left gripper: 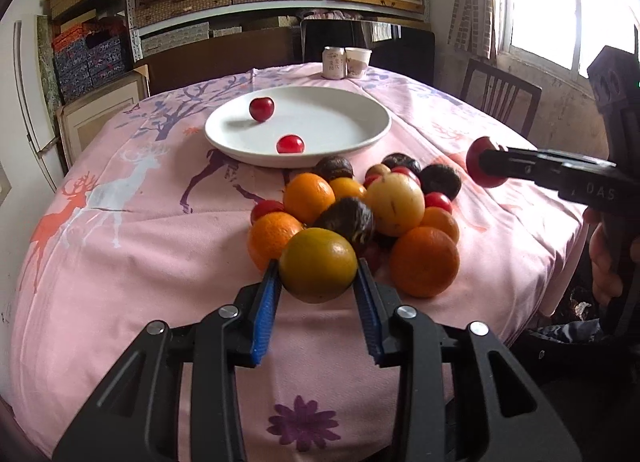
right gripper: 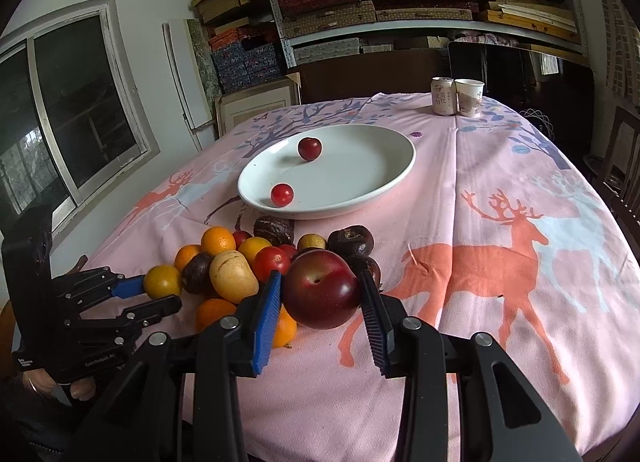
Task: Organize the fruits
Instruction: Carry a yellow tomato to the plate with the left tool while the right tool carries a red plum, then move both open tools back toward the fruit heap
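Left wrist view: left gripper (left gripper: 318,282) closed on a yellow-green citrus (left gripper: 318,265) at the near edge of the fruit pile (left gripper: 360,213), blue pads pressed to either side at its widest girth, probably so the round skin cannot squirt out. No earlier picture to show the closing itself. Just behind the held fruit, a dark wrinkled fruit (left gripper: 348,219) and oranges (left gripper: 424,262) touching it, so a lift likely calls for a straight pull toward the camera side and up, lest neighbours roll.

Right wrist view: right gripper (right gripper: 320,294) clamped likewise on a dark red plum (right gripper: 322,289), stem dimple facing the lens, gripped across the middle; apparently clear of the cloth, though hard to tell for sure. Seen from the left side, the same plum hangs at the tip of the black fingers, off to the right of the heap.

Beyond both: white plate (right gripper: 384,185) further back on the pink deer-print tablecloth (right gripper: 520,302), already holding two small red fruits (right gripper: 282,194), well apart from each other. Likely the destination for red fruit, hence the plum aimed that way; where the citrus belongs, not evident. Far edge: a can (right gripper: 442,95) and paper cup (right gripper: 470,97) side by side, out of the way.
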`<state>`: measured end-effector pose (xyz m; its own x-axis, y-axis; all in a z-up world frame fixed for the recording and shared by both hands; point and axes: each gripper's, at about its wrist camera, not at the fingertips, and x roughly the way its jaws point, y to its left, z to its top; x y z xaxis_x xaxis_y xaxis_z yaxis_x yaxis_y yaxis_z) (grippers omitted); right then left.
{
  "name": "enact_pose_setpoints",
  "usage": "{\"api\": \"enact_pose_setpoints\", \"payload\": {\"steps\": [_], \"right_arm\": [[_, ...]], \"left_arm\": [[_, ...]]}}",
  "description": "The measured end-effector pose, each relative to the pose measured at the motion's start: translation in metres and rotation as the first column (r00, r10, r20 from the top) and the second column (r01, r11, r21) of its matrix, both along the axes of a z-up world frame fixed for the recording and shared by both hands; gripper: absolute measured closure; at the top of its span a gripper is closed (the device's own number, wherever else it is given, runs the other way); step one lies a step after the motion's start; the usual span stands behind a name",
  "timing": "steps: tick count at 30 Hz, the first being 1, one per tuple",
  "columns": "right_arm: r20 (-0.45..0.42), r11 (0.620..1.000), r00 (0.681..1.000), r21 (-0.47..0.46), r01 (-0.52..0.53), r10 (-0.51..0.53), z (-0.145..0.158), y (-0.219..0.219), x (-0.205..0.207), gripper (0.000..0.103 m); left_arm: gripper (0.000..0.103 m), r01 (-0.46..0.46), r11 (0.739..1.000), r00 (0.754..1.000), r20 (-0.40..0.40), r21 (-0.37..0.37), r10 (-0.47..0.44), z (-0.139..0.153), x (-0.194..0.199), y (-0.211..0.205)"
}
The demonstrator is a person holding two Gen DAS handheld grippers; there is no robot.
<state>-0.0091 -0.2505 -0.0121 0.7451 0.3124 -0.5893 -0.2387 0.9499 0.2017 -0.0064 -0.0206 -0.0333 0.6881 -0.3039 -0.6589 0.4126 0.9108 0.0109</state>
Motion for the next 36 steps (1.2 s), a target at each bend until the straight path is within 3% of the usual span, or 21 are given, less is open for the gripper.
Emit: {"api": "enact_pose_setpoints", "payload": {"steps": [6, 10, 15, 20, 22, 24, 26, 31, 36], "right_arm": [[-0.002, 1.000, 1.000, 0.023, -0.010, 0.010, 0.017, 0.000, 0.035, 0.064], [-0.007, 1.000, 1.000, 0.030, -0.007, 0.007, 0.028, 0.004, 0.074, 0.064], [-0.064, 1.000, 0.998, 0.005, 0.017, -0.017, 0.017, 0.010, 0.125, 0.064], [-0.102, 1.000, 0.995, -0.012, 0.019, -0.020, 0.000, 0.017, 0.148, 0.063], [-0.109, 1.000, 0.994, -0.014, 0.017, -0.019, -0.002, 0.018, 0.151, 0.062], [-0.097, 1.000, 0.995, -0.006, 0.016, -0.016, 0.001, 0.019, 0.148, 0.056], [-0.076, 1.000, 0.997, -0.020, 0.022, -0.024, 0.006, 0.018, 0.139, 0.056], [-0.066, 1.000, 0.997, 0.002, 0.027, -0.027, 0.011, 0.007, 0.104, 0.056], [-0.058, 0.998, 0.996, 0.019, 0.066, -0.065, 0.004, -0.014, 0.062, 0.056]], "left_arm": [[0.067, -0.042, 0.997, 0.999, -0.005, -0.070, 0.041, 0.033, 0.046, 0.013], [0.067, -0.037, 0.997, 0.999, -0.016, -0.067, 0.036, 0.040, 0.096, -0.003], [0.067, -0.052, 0.997, 0.995, -0.088, -0.049, 0.048, 0.027, 0.161, -0.023], [0.067, -0.064, 0.998, 0.987, -0.148, -0.027, 0.059, 0.009, 0.191, -0.029], [0.066, -0.068, 0.997, 0.985, -0.163, -0.025, 0.063, 0.004, 0.193, -0.028], [0.042, -0.082, 0.996, 0.985, -0.154, -0.027, 0.077, 0.006, 0.190, -0.024], [0.035, -0.096, 0.995, 0.990, -0.108, -0.035, 0.091, 0.014, 0.179, -0.018], [0.035, -0.073, 0.997, 0.997, -0.041, -0.021, 0.072, 0.029, 0.135, -0.004], [0.035, -0.074, 0.997, 0.997, -0.027, 0.024, 0.075, 0.018, 0.085, 0.020]]}}
